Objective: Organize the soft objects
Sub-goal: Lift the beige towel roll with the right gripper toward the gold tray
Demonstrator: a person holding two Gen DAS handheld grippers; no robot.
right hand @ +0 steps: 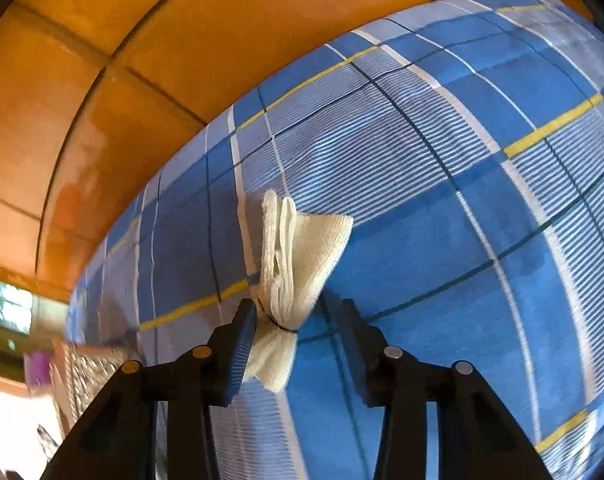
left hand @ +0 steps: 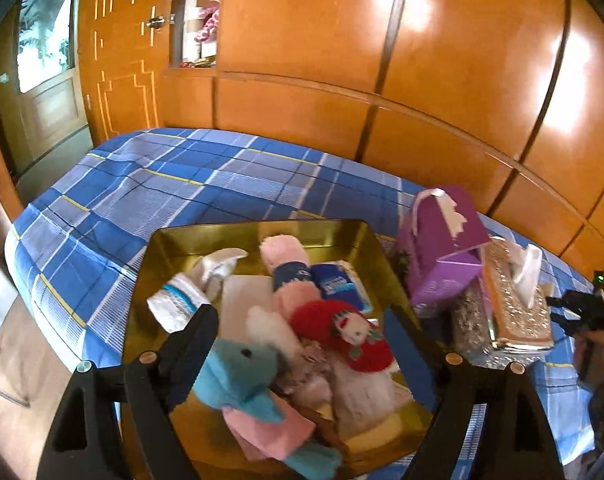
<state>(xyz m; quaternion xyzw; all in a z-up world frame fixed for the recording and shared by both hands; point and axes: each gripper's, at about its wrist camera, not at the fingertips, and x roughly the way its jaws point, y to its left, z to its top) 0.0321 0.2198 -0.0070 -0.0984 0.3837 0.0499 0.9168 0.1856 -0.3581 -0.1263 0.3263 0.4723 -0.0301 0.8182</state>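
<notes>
Showing only rightward: cream cloth point(right hand: 298, 248) (left sees gold tray point(left hand: 262, 232)).

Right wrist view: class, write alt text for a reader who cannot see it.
A cream mesh cloth bundle, cinched by a dark band, lies between the right gripper's open black jaws; it touches the left one and stands clear of the right one. Beneath it spreads a blue plaid bedsheet, with glossy orange wood panels behind.
</notes>
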